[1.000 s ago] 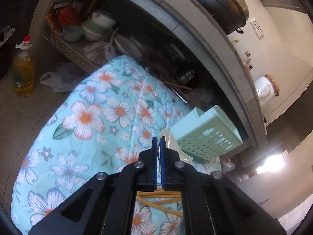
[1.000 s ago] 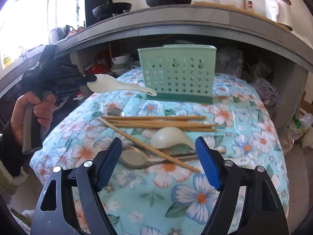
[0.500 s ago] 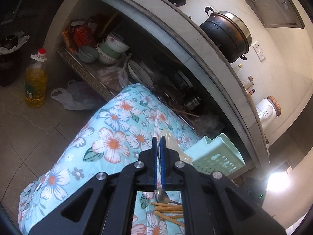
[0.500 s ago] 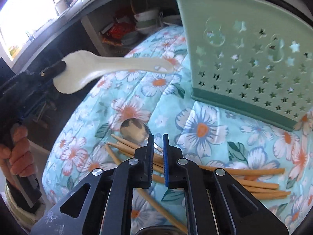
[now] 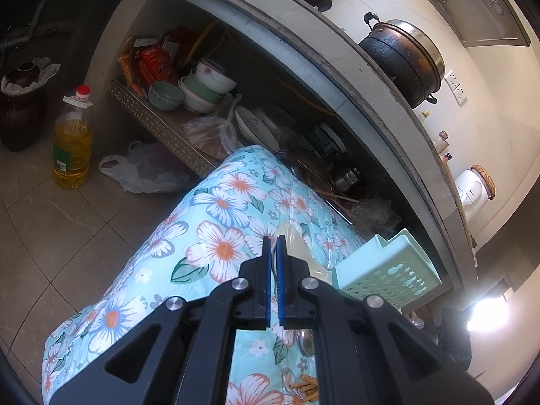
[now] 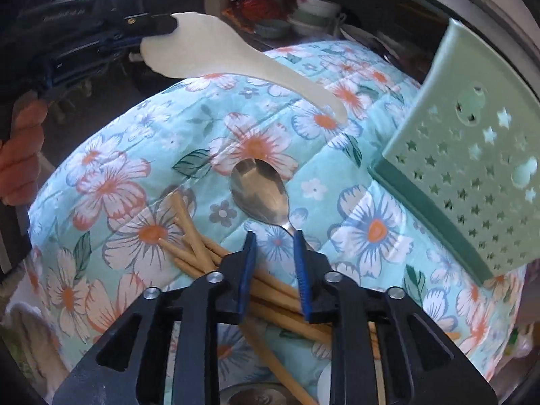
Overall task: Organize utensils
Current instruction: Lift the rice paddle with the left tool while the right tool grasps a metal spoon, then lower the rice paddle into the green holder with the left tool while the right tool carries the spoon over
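1. A flowered quilt (image 6: 141, 182) in pale turquoise covers a rounded surface that fills most of the right wrist view; every place below is given relative to it.
2. A mint-green perforated utensil holder (image 6: 472, 175) stands at the quilt's far right edge, tilted in this view, with nothing visibly inside it.
3. The left gripper (image 6: 141, 30), held by a hand (image 6: 20, 155) off the quilt's left side, is clenched on the bowl end of a cream rice paddle (image 6: 216, 50). A second ago the paddle's handle reached the holder; now it hangs above the quilt, short of it. It is not yet stowed.
4. The right gripper (image 6: 275, 239) has swung low over the middle of the quilt. Its jaws, nearly together half a second ago, have just been opening and grip nothing.
5. A bright steel spoon (image 6: 260, 189) lies bowl-up at mid-quilt; its neck seems to touch the right-hand finger (image 6: 298, 256), likely the next pickup.
6. Tan chopsticks (image 6: 192, 236) lie crossed just left of the spoon.
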The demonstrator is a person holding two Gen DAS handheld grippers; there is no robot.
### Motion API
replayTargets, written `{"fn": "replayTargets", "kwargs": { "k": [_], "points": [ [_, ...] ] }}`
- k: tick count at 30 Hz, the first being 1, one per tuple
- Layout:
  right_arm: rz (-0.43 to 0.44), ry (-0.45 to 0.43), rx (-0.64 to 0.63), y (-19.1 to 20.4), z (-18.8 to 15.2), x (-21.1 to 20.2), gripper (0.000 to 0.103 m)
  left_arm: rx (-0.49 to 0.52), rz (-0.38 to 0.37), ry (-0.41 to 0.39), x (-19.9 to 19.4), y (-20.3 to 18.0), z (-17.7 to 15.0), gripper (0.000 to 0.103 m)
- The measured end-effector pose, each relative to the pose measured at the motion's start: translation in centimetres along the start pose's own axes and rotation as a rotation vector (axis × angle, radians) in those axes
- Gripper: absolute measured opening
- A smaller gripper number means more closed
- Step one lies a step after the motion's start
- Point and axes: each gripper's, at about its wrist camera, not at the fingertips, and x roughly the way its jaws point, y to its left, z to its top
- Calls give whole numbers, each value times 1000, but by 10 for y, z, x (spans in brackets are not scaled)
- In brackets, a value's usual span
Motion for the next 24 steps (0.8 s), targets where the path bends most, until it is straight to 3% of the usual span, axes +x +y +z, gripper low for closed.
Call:
{"fn": "replayTargets", "kwargs": {
  "k": [5,11,12,14,17,24],
  "points": [
    [19,3,-145,13,10,7,36,-16,1,-3,0,5,2,2],
    [60,-6,-149,12,30,25,36,-35,12,-4,1,12,2,2],
    [56,-14,-145,11,33,28,35,-37,14,-4,2,13,2,2],
    [57,-27,-125,9,37,31,20,-39,17,-5,2,14,2,2],
    [40,-54,-83,3,40,29,7,-39,19,-6,1,15,3,2],
    [-76,-154,-83,8,30,1,0,-33,32,-17,-3,13,3,2]
  ]
}}
